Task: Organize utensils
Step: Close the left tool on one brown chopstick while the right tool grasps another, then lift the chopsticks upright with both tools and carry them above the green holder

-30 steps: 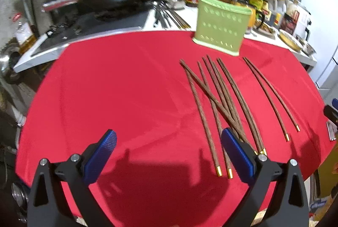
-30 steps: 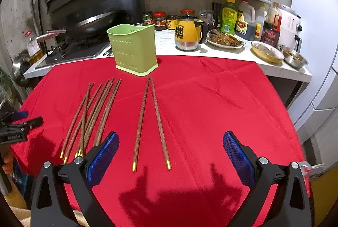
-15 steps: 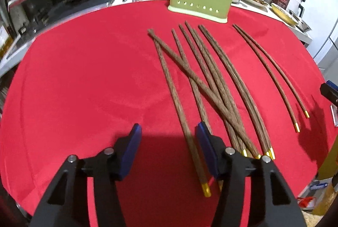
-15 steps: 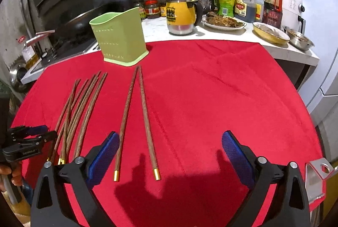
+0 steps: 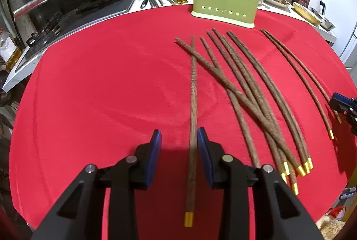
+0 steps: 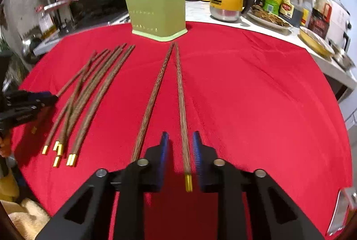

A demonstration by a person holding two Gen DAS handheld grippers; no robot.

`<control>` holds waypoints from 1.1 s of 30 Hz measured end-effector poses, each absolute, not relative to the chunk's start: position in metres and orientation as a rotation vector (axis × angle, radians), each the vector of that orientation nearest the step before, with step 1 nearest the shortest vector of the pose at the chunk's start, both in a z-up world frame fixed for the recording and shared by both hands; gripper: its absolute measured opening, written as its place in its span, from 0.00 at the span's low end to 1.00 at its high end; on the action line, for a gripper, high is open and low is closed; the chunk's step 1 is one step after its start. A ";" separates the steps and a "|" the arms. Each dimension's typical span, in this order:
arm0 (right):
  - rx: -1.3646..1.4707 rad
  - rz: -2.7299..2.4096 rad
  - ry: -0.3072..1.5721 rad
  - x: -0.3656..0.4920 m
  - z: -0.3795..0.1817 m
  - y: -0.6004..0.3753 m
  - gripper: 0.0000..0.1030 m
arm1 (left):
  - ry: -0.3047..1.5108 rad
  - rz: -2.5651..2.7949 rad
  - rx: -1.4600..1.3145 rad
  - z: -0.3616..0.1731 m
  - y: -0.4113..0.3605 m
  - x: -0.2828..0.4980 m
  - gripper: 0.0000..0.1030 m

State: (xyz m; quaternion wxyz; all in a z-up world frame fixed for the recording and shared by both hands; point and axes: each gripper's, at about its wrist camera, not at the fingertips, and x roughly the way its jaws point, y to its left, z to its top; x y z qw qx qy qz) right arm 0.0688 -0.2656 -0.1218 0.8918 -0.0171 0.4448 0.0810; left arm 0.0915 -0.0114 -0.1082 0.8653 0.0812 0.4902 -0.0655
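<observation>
Both tongs have just been closing, the left tongs (image 5: 177,144) and right tongs (image 6: 179,150) each loosely around one thin, stiff, light chopstick (image 5: 193,106) near the bench's near edge, best pinched by its gold tip.

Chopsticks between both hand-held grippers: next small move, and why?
Probably finish closing both. The left hand-held gripper straddles one chopstick, and the right hand-held gripper straddles the right chopstick of the pair. Both jaws have just been closing, yet a gap still shows beside each stick, so neither looks gripped.
</observation>
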 end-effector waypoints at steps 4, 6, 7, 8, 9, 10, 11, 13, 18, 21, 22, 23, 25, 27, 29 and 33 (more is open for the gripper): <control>-0.060 0.125 0.925 0.077 -0.127 -0.262 0.07 | 1.012 -0.132 0.158 -0.109 0.000 0.094 0.33; -0.040 0.108 0.924 0.076 -0.128 -0.264 0.07 | 1.003 -0.150 0.157 -0.109 0.002 0.089 0.33; -0.037 0.104 0.925 0.074 -0.128 -0.264 0.08 | 1.001 -0.164 0.161 -0.109 0.003 0.084 0.33; -0.044 0.101 0.925 0.071 -0.127 -0.264 0.08 | 0.999 -0.191 0.160 -0.108 0.004 0.077 0.34; -0.047 0.100 0.926 0.070 -0.127 -0.264 0.09 | 0.996 -0.222 0.156 -0.108 0.005 0.069 0.34; -0.050 0.102 0.923 0.067 -0.127 -0.264 0.09 | 0.991 -0.246 0.155 -0.108 0.006 0.062 0.34; -0.054 0.107 0.918 0.063 -0.127 -0.263 0.09 | 0.987 -0.261 0.164 -0.108 0.006 0.053 0.34; -0.060 0.115 0.902 0.056 -0.128 -0.263 0.09 | 0.973 -0.271 0.181 -0.108 0.005 0.040 0.34; -0.037 0.123 0.881 0.040 -0.130 -0.267 0.09 | 0.944 -0.272 0.173 -0.110 0.007 0.022 0.29; -0.028 0.142 0.851 0.032 -0.132 -0.269 0.10 | 0.935 -0.248 0.161 -0.109 0.011 0.023 0.19; -0.024 0.149 0.845 0.030 -0.132 -0.270 0.10 | 0.936 -0.238 0.158 -0.109 0.012 0.024 0.17; -0.023 0.159 0.836 0.027 -0.132 -0.271 0.10 | 0.937 -0.229 0.157 -0.109 0.013 0.024 0.15; -0.032 0.172 0.821 0.022 -0.133 -0.271 0.10 | 0.934 -0.223 0.158 -0.110 0.013 0.023 0.14; -0.044 0.175 0.810 0.017 -0.133 -0.269 0.14 | 0.931 -0.216 0.168 -0.110 0.012 0.023 0.14; -0.055 0.178 0.800 0.014 -0.133 -0.267 0.17 | 0.926 -0.210 0.174 -0.110 0.011 0.022 0.14; -0.059 0.175 0.778 0.010 -0.135 -0.266 0.19 | 0.913 -0.207 0.170 -0.111 0.012 0.022 0.14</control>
